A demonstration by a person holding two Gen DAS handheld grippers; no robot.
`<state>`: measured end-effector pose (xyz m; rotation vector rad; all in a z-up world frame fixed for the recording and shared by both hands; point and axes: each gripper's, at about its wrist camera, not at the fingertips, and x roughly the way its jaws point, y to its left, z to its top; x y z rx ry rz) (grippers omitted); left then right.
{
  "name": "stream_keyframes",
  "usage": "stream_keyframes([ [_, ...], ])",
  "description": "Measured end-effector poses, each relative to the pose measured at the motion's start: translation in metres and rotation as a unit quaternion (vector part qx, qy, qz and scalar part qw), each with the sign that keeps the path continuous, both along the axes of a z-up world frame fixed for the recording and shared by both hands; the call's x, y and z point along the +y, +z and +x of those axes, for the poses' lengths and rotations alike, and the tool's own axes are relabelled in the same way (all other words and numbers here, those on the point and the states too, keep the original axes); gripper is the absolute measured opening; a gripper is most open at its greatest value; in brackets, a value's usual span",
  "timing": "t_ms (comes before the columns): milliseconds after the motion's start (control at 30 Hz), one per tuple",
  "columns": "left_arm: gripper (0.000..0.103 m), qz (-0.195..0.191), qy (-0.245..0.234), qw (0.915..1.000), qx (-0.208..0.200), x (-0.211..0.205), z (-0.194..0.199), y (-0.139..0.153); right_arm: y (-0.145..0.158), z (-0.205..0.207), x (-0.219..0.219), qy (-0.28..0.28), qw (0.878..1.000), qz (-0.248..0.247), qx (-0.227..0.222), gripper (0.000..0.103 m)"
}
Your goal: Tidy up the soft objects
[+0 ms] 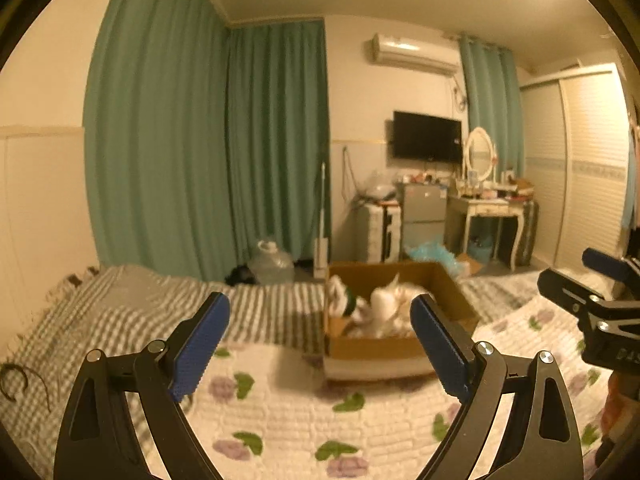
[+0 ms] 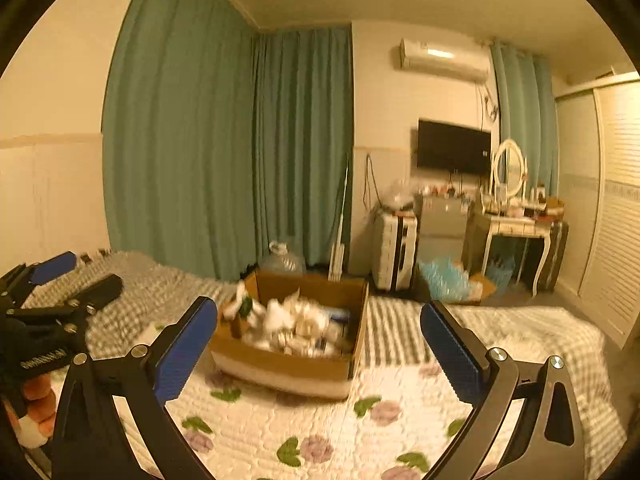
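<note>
A brown cardboard box (image 1: 448, 284) stands on the bed, filled with white soft toys (image 1: 384, 308), one with a green part. It also shows in the right wrist view (image 2: 280, 372) with the toys (image 2: 296, 324) inside. My left gripper (image 1: 320, 344) is open and empty, held above the floral quilt in front of the box. My right gripper (image 2: 320, 356) is open and empty, a little nearer than the box. Each gripper shows at the edge of the other's view: the right one (image 1: 592, 292), the left one (image 2: 68, 280).
The bed carries a floral quilt (image 1: 288, 412) and a grey striped blanket (image 1: 132, 304). Beyond it are green curtains (image 1: 208, 152), a water jug (image 1: 272, 264), a suitcase (image 1: 380, 232), a small fridge (image 1: 424, 216), a dressing table (image 1: 492, 208) and a wardrobe (image 1: 580, 168).
</note>
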<state>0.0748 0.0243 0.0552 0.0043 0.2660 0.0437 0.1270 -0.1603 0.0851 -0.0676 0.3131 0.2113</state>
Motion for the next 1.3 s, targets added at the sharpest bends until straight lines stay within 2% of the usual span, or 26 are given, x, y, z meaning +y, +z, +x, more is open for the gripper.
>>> stream_keyframes([
  [133, 0.093, 0.022, 0.011, 0.9996, 0.014, 0.0, 0.002, -0.032, -0.038, 0.011, 0.003, 0.0, 1.0, -0.001, 0.019, 0.102],
  [300, 0.093, 0.023, 0.002, 0.9992, 0.031, 0.0, 0.004, -0.048, -0.062, 0.02, 0.003, -0.001, 0.999, 0.009, 0.053, 0.102],
  [733, 0.093, 0.015, -0.006, 0.9994, 0.032, 0.001, -0.003, -0.052, -0.049, 0.01, -0.003, -0.009, 0.998, 0.023, 0.051, 0.102],
  [1300, 0.093, 0.015, -0.011, 0.9992, 0.036, 0.002, -0.004, -0.052, -0.05, 0.01, -0.002, -0.012, 0.998, 0.025, 0.05, 0.102],
])
